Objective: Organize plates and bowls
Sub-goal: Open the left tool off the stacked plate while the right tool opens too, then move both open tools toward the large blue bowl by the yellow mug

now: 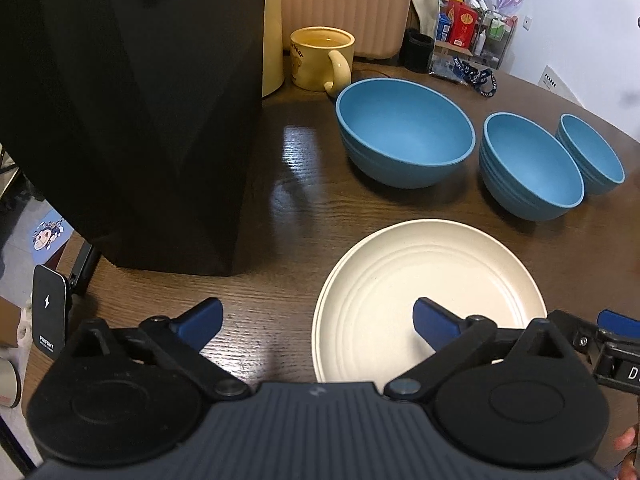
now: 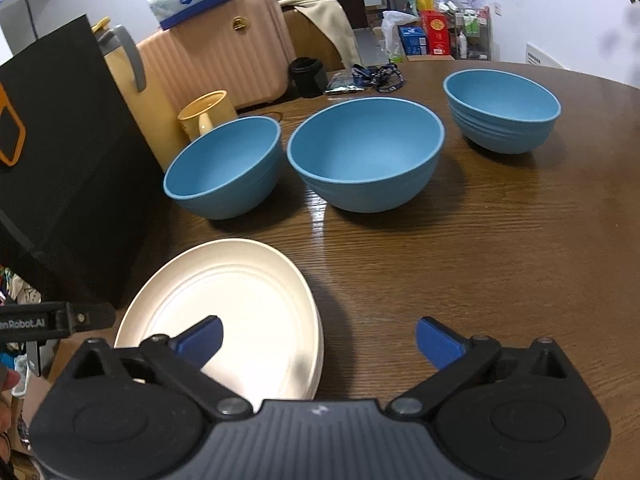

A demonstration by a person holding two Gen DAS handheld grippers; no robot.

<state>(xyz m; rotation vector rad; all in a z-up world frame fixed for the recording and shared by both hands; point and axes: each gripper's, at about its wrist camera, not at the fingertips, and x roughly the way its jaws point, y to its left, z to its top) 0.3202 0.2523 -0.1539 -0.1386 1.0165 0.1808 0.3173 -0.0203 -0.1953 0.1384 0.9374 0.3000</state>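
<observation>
On the near edge of the wooden table (image 2: 500, 264), a stack of cream plates (image 2: 224, 316) sits done, both tools empty.
Three blue bowls (image 2: 366, 154) stand apart in a row beyond it, unstacked. The left gripper (image 1: 318, 322) and right gripper (image 2: 318, 340) gape wide, holding nothing. Looks like bowls next: reach past the plates, take one rim, nest it in a neighbour, steering clear of the black bag (image 1: 132, 112).

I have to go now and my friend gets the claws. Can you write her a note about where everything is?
Left claw: open, empty, over the cream plates.
Right claw: open, empty, at the plates' right edge.
Plates sit stacked near the table's front edge.
Three blue bowls stand apart in a row behind: left bowl, middle bowl, right bowl.
Done: plates stacked.
Left: nest the bowls.
</observation>
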